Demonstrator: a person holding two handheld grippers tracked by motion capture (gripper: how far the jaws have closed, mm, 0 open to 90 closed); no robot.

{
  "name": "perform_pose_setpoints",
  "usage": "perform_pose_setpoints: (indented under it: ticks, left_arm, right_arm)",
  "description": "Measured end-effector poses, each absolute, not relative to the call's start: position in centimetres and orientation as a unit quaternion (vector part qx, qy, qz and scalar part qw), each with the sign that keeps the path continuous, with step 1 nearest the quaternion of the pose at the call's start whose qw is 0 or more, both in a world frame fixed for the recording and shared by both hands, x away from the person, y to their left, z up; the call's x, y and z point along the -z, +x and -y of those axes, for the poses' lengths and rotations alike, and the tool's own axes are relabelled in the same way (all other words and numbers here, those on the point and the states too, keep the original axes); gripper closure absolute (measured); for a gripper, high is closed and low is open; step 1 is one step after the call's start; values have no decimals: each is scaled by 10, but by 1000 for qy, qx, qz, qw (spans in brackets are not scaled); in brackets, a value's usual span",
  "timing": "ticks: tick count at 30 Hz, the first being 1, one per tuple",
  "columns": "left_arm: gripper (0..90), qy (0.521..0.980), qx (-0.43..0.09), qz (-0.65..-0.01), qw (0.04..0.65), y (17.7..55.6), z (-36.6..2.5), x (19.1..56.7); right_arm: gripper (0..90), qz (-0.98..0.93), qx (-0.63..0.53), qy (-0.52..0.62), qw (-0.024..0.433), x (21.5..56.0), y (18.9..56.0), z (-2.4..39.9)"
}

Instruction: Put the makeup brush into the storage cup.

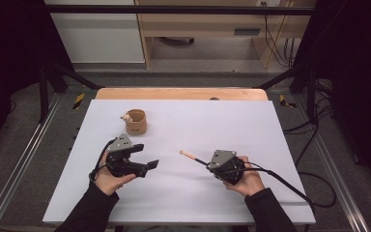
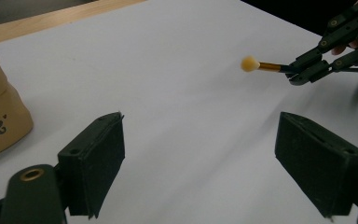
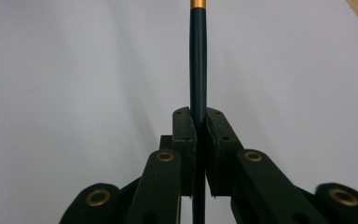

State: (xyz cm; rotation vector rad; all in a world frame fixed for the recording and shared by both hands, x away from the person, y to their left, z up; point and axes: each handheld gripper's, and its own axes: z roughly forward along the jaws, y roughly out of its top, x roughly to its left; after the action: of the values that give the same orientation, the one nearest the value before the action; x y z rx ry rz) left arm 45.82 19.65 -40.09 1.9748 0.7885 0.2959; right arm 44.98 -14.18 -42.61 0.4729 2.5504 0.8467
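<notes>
A slim makeup brush [image 1: 192, 155] with a dark handle, gold band and pale round tip [image 2: 250, 64] is clamped by its handle in my right gripper [image 1: 206, 162], which is shut on it just above the white sheet. In the right gripper view the handle [image 3: 198, 56] runs straight up from between the closed pads [image 3: 185, 126]. My left gripper [image 1: 147, 155] stands open to the left of the brush tip, nothing between its pads [image 2: 98, 158]. It faces the right gripper [image 2: 297, 74] across bare sheet. A tan cup [image 1: 136, 126] stands behind the left gripper, something pale at its rim.
A white sheet [image 1: 232, 121] covers the table, with a wooden edge [image 1: 181, 93] at the far side. The tan cup [image 2: 0, 116] sits close to the left jaw in the left gripper view. Black frame bars and cables flank the table.
</notes>
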Motion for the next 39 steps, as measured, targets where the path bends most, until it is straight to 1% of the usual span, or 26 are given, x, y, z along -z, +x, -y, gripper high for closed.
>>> perform_pose_setpoints:
  ticks: [1, 9, 14, 30, 39]
  left_arm:
    - [146, 808, -121, -325, 476, 457, -197, 402]
    - [140, 798, -124, -333, 486, 454, -194, 409]
    - [139, 788, -123, -340, 498, 454, -193, 411]
    - [139, 750, -104, -350, 551, 455, -187, 406]
    - [141, 738, -99, -345, 571, 457, -181, 397]
  right_arm:
    - [839, -912, -310, 181, 199, 428, 449, 142]
    - [839, -896, -341, 204, 198, 437, 451, 144]
    - [839, -878, -373, 224, 201, 433, 449, 144]
    - [839, -834, -454, 259, 180, 425, 448, 142]
    - [839, -822, -474, 254, 189, 418, 447, 140]
